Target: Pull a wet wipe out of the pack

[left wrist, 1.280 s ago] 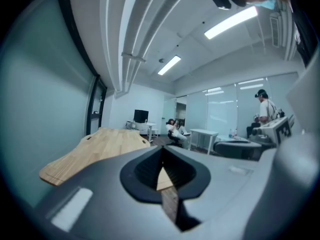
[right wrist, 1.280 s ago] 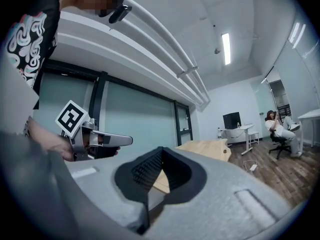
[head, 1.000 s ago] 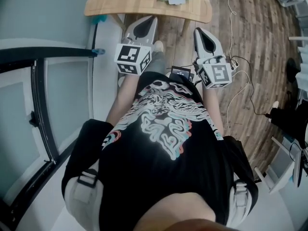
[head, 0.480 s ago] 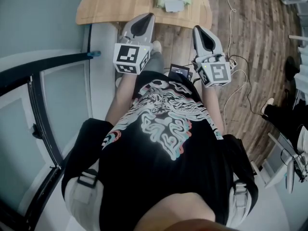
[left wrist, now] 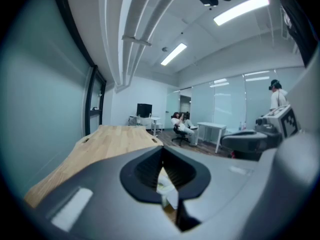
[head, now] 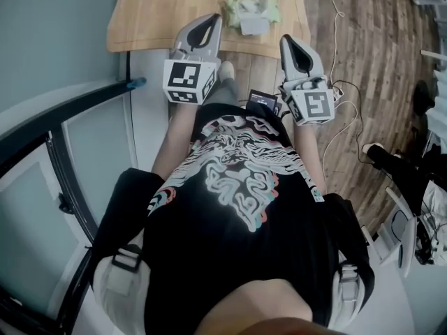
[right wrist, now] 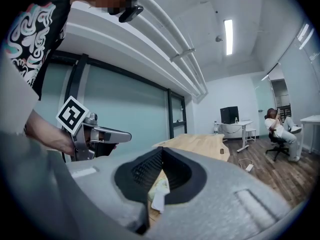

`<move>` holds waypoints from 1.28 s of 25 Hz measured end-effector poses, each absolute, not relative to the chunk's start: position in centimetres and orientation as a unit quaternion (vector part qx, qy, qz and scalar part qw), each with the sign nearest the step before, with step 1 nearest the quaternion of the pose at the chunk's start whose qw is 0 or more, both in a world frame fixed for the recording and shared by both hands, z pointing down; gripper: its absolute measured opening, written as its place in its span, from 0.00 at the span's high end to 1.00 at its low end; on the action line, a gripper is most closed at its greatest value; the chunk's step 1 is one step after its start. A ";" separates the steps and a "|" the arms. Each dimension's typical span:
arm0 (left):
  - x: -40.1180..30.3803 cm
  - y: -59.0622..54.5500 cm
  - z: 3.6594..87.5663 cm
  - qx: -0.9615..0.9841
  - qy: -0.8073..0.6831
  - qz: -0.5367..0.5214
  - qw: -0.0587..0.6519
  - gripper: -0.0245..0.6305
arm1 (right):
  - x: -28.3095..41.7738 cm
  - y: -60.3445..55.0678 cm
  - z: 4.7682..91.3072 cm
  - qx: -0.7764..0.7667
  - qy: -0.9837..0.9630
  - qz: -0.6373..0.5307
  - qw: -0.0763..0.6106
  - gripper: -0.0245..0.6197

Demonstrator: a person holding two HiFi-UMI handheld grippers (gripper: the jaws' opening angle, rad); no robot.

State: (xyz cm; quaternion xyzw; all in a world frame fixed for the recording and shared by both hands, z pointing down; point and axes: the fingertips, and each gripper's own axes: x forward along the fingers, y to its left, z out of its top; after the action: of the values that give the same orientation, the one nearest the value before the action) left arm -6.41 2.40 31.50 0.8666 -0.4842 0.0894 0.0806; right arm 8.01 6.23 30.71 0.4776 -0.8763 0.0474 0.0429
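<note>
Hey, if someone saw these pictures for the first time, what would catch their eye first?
Two grey grippers with black-and-white marker cubes, the left gripper and the right gripper, both shut and empty, point at a wooden table at the top of the head view. A pale green pack of wipes lies on it just ahead of their tips. The person's black T-shirt with a swirly print fills the middle.

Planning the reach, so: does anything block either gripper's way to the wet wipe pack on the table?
Nothing visible does. The wet wipe pack lies alone on the wooden table; only bare tabletop shows between it and the left gripper and right gripper, both shut and empty.
</note>
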 end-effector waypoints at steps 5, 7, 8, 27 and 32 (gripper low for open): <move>-6.8 -0.8 32.1 0.871 -0.475 0.095 0.081 0.98 | 7.4 3.0 31.5 0.485 -0.871 0.052 0.054 0.96; -7.0 -2.0 32.4 0.873 -0.471 0.095 0.084 0.98 | 7.0 2.0 31.7 0.485 -0.871 0.049 0.060 0.96; -7.1 -2.6 32.5 0.874 -0.469 0.096 0.084 0.98 | 6.8 1.5 31.7 0.485 -0.871 0.049 0.064 0.96; -7.3 -8.8 37.2 0.898 -0.405 0.124 0.120 0.98 | 3.7 -4.2 35.6 0.502 -0.854 0.066 0.118 0.96; -6.3 -8.2 38.6 0.909 -0.370 0.152 0.115 0.98 | 2.9 -3.8 36.7 0.491 -0.857 0.071 0.142 0.96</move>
State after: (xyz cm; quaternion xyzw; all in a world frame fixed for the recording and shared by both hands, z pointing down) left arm -6.27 -8.18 38.61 0.9091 -0.3703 0.1522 0.1148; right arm 2.92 -3.75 36.69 0.4909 -0.8566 0.0708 0.1420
